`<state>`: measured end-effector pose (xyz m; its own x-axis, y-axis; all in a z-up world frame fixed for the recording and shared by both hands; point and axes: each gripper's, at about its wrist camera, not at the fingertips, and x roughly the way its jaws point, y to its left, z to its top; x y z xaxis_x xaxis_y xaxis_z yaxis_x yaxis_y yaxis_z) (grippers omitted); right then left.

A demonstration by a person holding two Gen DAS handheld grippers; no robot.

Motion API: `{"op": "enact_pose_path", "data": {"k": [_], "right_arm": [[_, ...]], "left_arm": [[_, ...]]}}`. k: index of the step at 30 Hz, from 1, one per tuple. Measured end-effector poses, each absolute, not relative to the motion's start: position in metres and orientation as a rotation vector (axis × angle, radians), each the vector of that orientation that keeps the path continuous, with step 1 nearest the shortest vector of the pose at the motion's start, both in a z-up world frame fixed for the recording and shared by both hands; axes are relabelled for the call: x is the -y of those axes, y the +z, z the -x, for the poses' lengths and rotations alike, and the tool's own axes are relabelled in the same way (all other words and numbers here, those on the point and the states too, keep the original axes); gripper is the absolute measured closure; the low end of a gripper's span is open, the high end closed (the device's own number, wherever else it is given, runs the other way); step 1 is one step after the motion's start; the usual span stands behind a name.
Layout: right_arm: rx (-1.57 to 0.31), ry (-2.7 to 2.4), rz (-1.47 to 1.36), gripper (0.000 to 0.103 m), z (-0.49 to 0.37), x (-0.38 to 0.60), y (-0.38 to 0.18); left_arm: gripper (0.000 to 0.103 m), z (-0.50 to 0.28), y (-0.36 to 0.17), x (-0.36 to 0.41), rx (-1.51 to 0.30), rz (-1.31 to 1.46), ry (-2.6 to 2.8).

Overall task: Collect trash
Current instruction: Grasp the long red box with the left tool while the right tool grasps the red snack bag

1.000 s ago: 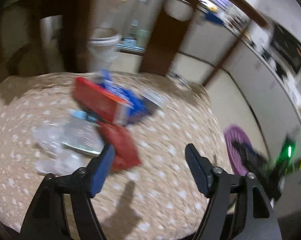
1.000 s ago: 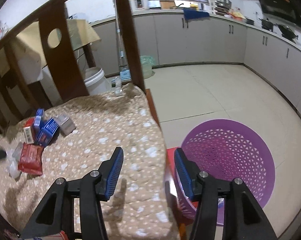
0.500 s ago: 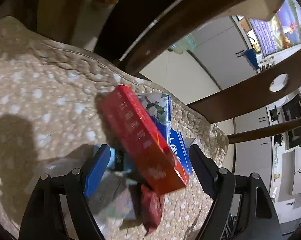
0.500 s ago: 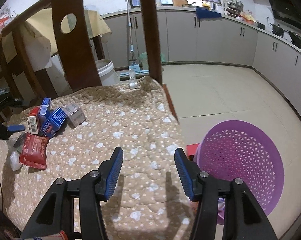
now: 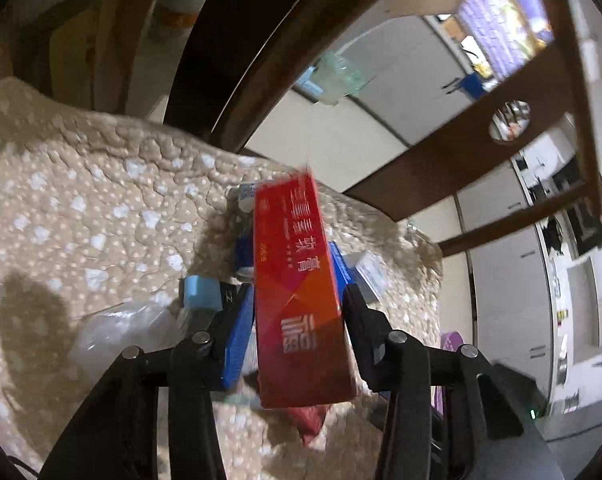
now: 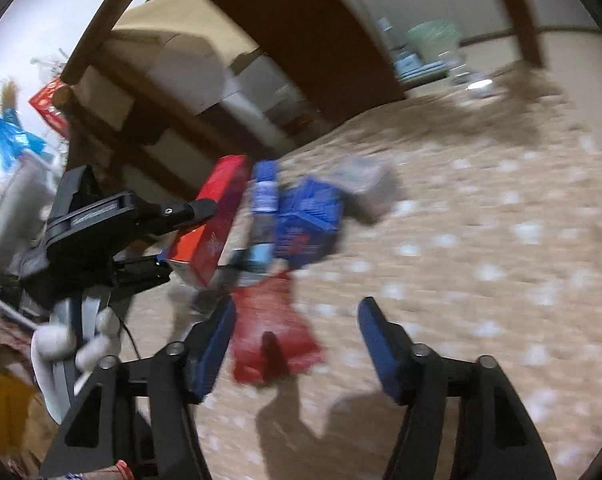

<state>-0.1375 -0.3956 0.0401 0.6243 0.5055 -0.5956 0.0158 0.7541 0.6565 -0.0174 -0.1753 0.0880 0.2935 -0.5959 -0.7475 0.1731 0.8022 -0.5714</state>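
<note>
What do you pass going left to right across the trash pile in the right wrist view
left gripper → red box held in it → tall blue and white box → squat blue box → grey box.

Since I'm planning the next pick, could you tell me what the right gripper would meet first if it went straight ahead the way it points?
Probably the red crinkled wrapper lying on the spotted cover: it sits just ahead of the open right gripper, slightly toward its left finger. Motion blur makes depth uncertain. The blue box lies beyond.
</note>
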Motion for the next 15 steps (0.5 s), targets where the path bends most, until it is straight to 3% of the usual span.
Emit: {"op": "enact_pose_path", "data": {"k": [7, 8, 10, 13, 15], "right_arm": [[-0.949, 0.295, -0.450, 0.025, 0.125, 0.342, 0.029], [-0.955, 0.275, -0.417, 0.027, 0.125, 0.336, 0.026], [-0.954, 0.253, -0.385, 0.044, 0.127, 0.331, 0.027], [-0.958, 0.245, -0.383, 0.046, 0.133, 0.334, 0.030], [-0.956, 0.232, -0.376, 0.048, 0.139, 0.338, 0.032]], "left_arm": [[0.064, 0.040, 0.099, 0.162, -1.135, 0.341, -0.569], [0.064, 0.040, 0.097, 0.164, -1.142, 0.340, -0.572], [0.064, 0.041, 0.091, 0.163, -1.163, 0.343, -0.570], [0.063, 0.045, 0.081, 0.169, -1.183, 0.310, -0.565], [0.054, 0.044, 0.078, 0.174, -1.187, 0.281, -0.559]]}}
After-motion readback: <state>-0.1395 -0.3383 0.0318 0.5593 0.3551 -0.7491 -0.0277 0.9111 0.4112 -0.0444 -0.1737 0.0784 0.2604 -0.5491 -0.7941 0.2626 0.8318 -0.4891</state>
